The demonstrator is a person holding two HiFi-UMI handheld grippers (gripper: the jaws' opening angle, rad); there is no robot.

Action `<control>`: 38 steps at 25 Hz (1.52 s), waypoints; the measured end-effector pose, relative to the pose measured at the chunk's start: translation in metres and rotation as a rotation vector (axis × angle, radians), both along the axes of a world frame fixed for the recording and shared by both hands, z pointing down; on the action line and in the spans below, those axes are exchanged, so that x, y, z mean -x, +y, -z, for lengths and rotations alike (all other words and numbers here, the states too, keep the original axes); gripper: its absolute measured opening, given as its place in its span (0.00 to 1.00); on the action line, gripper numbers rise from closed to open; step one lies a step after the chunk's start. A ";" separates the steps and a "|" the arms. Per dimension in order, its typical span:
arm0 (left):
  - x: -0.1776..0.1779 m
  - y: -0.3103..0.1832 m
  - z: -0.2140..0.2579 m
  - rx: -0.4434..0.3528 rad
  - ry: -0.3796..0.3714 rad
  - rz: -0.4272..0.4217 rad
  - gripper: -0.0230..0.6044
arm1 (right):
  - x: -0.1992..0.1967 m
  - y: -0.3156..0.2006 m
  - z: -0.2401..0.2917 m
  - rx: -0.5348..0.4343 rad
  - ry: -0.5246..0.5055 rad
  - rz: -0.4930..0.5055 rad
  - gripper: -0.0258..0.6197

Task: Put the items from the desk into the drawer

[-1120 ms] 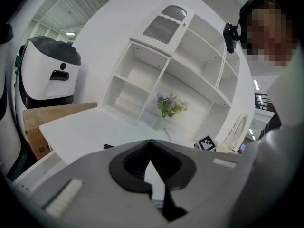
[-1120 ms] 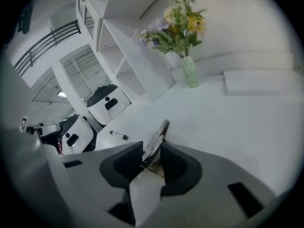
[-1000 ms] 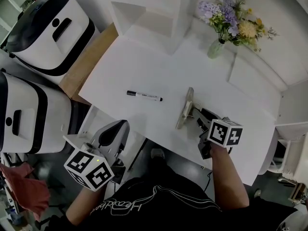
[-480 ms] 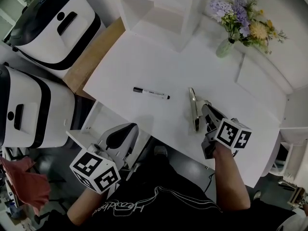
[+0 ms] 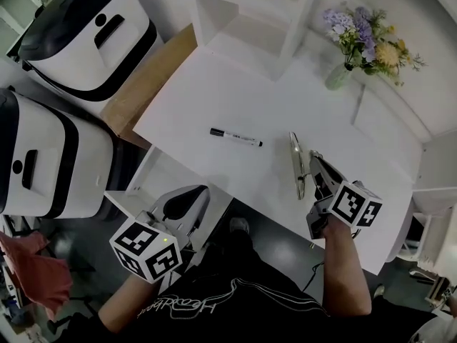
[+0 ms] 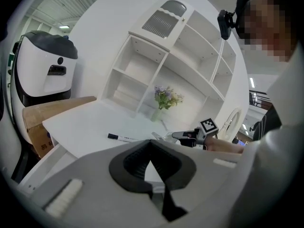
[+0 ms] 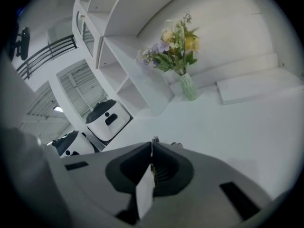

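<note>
The thin flat strip (image 5: pixel 297 159) is sitting edge-up in our right hand-held gripper (image 5: pixel 314 164), whose jaws have just been closing on it, right of centre near the front edge of the white surface (image 5: pixel 214 98). The marker pen (image 5: pixel 235 136) is lying on the surface to its left, well apart. Our left hand-held gripper (image 5: pixel 187 200) is hanging at lower left by the open drawer (image 5: pixel 158 174), jaws together and gripping nothing.

We wore a black shirt (image 5: pixel 214 309) with thin pale lettering. Our left gripper (image 5: pixel 193 195) and right gripper (image 5: pixel 315 161) were grey, with black pads (image 6: pixel 128 164) and white cubes (image 5: pixel 146 249) bearing black square markers.
</note>
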State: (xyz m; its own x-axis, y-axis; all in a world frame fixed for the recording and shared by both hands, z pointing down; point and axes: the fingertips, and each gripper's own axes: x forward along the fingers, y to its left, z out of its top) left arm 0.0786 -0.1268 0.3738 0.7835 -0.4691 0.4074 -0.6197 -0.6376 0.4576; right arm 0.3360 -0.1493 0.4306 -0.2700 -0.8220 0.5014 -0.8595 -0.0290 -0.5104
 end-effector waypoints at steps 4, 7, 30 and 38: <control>0.010 0.005 0.007 -0.009 0.005 0.000 0.05 | 0.016 0.007 0.022 -0.037 0.006 0.020 0.06; 0.020 0.009 0.011 -0.014 0.012 0.008 0.05 | 0.032 0.012 0.039 -0.065 0.015 0.047 0.06; 0.138 0.062 0.031 -0.058 0.061 0.137 0.05 | 0.213 0.054 0.082 -0.158 0.058 0.321 0.06; 0.181 0.078 0.026 -0.050 0.058 0.186 0.05 | 0.276 0.061 0.069 -0.144 0.048 0.421 0.06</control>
State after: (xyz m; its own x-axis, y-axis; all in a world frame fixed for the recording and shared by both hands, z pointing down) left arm -0.1020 -0.0485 0.3479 0.7028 -0.6266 0.3369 -0.7027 -0.5373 0.4664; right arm 0.0597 -0.0888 0.3620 -0.5751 -0.7080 0.4098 -0.8041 0.3971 -0.4423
